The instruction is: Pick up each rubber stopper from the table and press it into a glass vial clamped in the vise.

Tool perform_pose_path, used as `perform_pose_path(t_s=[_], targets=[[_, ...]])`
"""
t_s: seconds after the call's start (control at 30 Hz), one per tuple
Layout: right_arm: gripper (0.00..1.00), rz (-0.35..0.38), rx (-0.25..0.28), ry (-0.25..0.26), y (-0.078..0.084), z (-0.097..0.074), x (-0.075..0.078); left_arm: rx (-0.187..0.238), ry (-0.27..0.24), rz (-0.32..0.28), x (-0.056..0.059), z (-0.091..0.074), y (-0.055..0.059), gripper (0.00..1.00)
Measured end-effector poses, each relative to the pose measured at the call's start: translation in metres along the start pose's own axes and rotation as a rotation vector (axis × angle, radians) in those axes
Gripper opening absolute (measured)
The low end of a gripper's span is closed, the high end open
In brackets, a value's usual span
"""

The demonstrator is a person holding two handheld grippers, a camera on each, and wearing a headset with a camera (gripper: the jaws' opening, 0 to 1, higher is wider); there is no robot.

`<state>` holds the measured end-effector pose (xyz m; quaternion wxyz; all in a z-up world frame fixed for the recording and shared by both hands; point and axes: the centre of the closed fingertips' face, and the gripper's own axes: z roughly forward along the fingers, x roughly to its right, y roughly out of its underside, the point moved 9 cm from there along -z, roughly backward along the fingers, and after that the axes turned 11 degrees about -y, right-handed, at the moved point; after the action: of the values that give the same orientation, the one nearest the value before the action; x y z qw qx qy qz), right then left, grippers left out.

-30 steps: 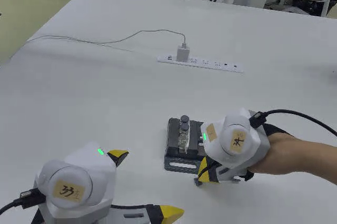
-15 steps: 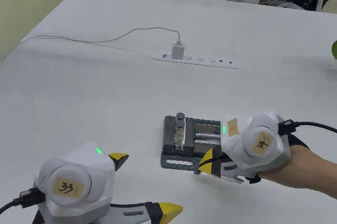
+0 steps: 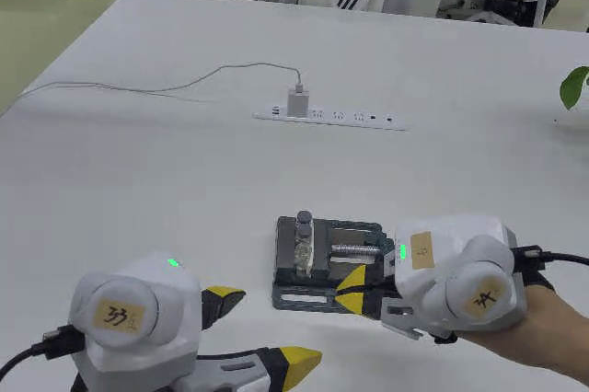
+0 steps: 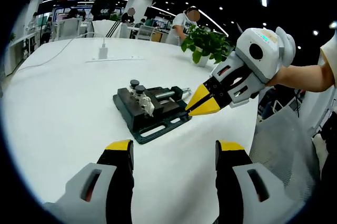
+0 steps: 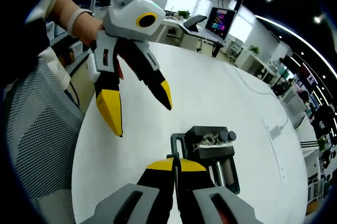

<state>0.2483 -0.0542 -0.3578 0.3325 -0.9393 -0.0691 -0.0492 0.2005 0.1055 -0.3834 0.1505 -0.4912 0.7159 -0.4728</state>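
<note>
Ideally the right gripper (image 3: 346, 288), yellow tips pinched together on nothing, presses each dark round rubber stopper (image 4: 140, 89) squarely down its clear glass vial (image 4: 146, 104); left gripper (image 3: 274, 326) gapes wide.

A tan sticker (image 3: 118, 317) on the left gripper (image 3: 271, 326) read "33". A second sticker (image 3: 485, 298), on the right gripper (image 3: 348, 289), looked like "34".

Black vise (image 3: 299, 298), set flat on the white desk (image 3: 184, 180); two clear glass vials (image 3: 304, 252) are clamped upright (side by side), each capped by a grey rubber stopper (image 3: 304, 221).
</note>
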Motion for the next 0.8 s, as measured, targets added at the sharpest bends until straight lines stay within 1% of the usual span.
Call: perform_pose_path(t_s=[0.07,0.1,0.2,0.27,0.33,0.47,0.57,0.63,0.8], targets=[[0.0,-0.008,0.004,0.003,-0.002,-0.002,-0.002,0.005,0.018,-0.014,0.002,0.003,-0.001,0.54],[0.0,-0.012,0.015,0.01,-0.005,-0.004,-0.003,0.005,0.033,-0.026,0.004,0.005,-0.001,0.5],[0.0,-0.02,0.029,0.022,-0.009,-0.008,-0.005,0.007,0.062,-0.069,0.007,0.011,-0.003,0.43],[0.0,-0.022,0.038,0.024,-0.012,-0.011,-0.007,0.021,0.077,-0.103,0.008,0.013,-0.005,0.4],[0.0,-0.026,0.046,0.028,-0.014,-0.014,-0.008,0.023,0.086,-0.128,0.008,0.014,-0.006,0.37],[0.0,-0.035,0.061,0.036,-0.017,-0.017,-0.01,0.021,0.108,-0.139,0.008,0.016,-0.006,0.34],[0.0,-0.037,0.07,0.034,-0.018,-0.017,-0.011,0.025,0.137,-0.142,0.01,0.015,-0.007,0.27],[0.0,-0.04,0.082,0.028,-0.019,-0.017,-0.013,0.027,0.152,-0.155,0.01,0.015,-0.008,0.24],[0.0,-0.063,0.089,0.022,-0.02,-0.017,-0.017,0.034,0.174,-0.206,0.009,0.013,-0.008,0.2]])
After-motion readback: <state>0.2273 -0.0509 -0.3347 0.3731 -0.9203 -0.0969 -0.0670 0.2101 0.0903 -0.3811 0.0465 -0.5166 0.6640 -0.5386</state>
